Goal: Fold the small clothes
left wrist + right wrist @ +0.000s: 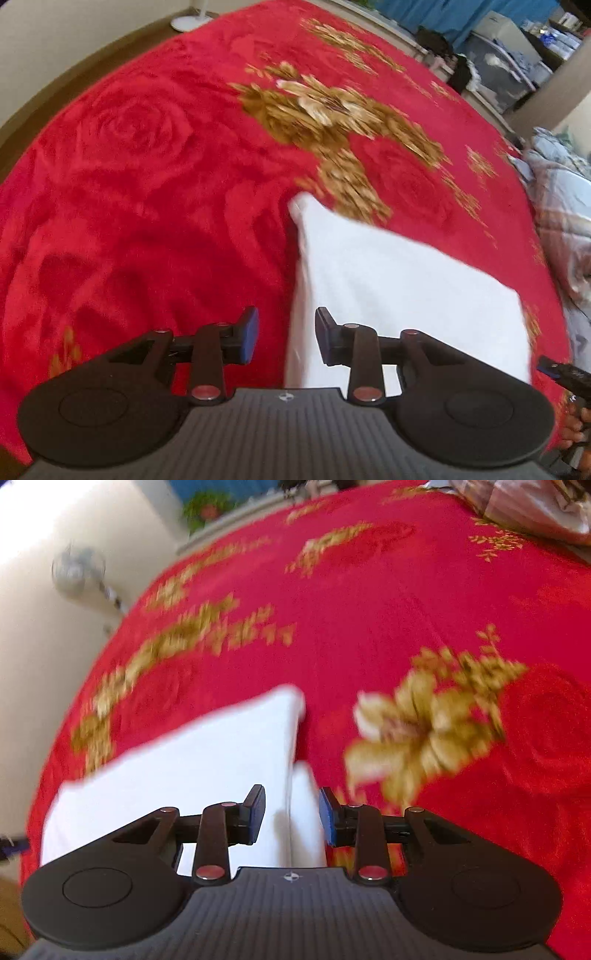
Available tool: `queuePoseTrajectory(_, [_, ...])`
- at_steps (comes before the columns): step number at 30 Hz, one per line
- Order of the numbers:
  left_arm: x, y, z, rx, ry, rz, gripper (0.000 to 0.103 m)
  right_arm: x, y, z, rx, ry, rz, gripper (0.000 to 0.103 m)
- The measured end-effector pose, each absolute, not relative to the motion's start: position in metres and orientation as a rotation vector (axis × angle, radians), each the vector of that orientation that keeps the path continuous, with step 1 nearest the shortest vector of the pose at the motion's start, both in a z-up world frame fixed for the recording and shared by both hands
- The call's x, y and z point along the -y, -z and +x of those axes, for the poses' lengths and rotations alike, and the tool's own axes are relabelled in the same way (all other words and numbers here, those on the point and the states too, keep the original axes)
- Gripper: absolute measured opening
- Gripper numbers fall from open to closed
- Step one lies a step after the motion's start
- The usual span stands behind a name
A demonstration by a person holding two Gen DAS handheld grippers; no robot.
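A white cloth [399, 295] lies flat on a bed, folded into a neat shape with straight edges. In the right wrist view the same white cloth [192, 760] shows a second small fold at its near right edge.

The left gripper [286, 338] hangs just above the cloth's left edge. Its jaws are apart with nothing between them. The right gripper [291, 818] hangs over the cloth's right edge. Its jaws are apart too and hold nothing.

The bed is covered by a red blanket [147, 177] with big roses and gold flowers on it. A striped quilt [565, 229] is bunched up at the right side of the bed. Past the bed there is a pale wall [44, 635], a standing fan [79, 570], a blue curtain [436, 14] and a grey storage box [506, 70].
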State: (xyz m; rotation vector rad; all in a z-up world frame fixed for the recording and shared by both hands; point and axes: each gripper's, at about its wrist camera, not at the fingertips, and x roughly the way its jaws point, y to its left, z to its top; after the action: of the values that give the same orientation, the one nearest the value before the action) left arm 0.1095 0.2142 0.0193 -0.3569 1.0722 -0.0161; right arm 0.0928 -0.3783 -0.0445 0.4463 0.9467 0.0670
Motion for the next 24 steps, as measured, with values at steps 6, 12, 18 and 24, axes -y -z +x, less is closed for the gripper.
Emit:
queuePoseTrajectory(6, [-0.187, -0.002, 0.043, -1.064, 0.066, -0.329, 0.058, 0.358, 0.042, 0.027, -1.004, -0.071, 0.379, 0.034])
queuePoseTrajectory(12, [-0.182, 0.031, 0.024, -1.108, 0.084, -0.29, 0.016, 0.351, 0.061, 0.009, -1.02, -0.067, 0.322, 0.028])
queuePoseTrajectory(18, [-0.202, 0.001, 0.003, -0.995, 0.117, -0.399, 0.006, 0.376, 0.038, -0.003, -0.902, -0.064, 0.479, 0.003])
queuePoseTrajectory(24, [-0.209, 0.041, 0.002, -1.2, 0.047, -0.424, 0.014, 0.381, 0.071, -0.004, -1.082, 0.013, 0.52, 0.005])
